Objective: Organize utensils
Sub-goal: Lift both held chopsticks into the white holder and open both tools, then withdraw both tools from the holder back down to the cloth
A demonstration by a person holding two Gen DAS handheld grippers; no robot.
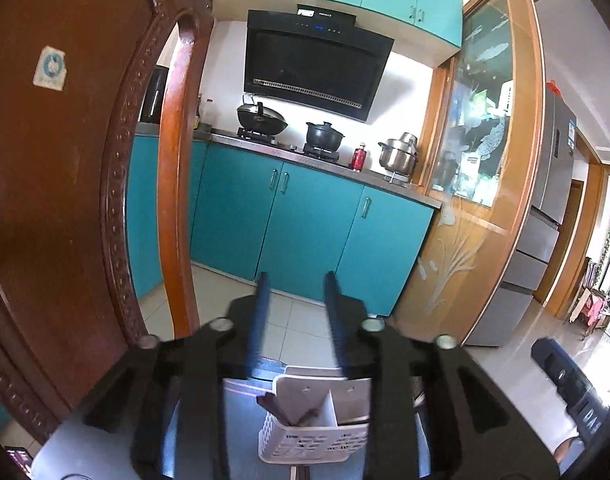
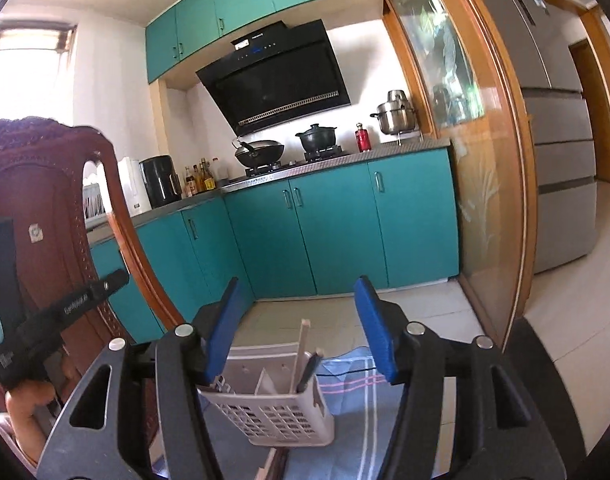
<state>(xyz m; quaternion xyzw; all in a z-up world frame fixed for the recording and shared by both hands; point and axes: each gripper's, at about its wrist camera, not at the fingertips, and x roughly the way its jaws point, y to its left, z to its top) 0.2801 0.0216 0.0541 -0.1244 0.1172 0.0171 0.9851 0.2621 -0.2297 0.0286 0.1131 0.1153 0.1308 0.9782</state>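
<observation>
A white slotted utensil holder (image 1: 311, 436) stands on the table below my left gripper (image 1: 297, 280), with dark utensil ends in its left compartment. It also shows in the right wrist view (image 2: 273, 412), holding wooden chopsticks (image 2: 301, 354) and a dark utensil. My left gripper is open and empty, raised above and behind the holder. My right gripper (image 2: 299, 292) is open and empty, also above the holder. The left gripper's body (image 2: 45, 328) shows at the left of the right wrist view.
A carved wooden chair back (image 1: 65, 160) stands close at the left. A blue striped cloth (image 2: 357, 404) covers the table under the holder. Teal kitchen cabinets (image 1: 305, 220), a stove with pots and a glass sliding door (image 1: 477, 168) lie beyond.
</observation>
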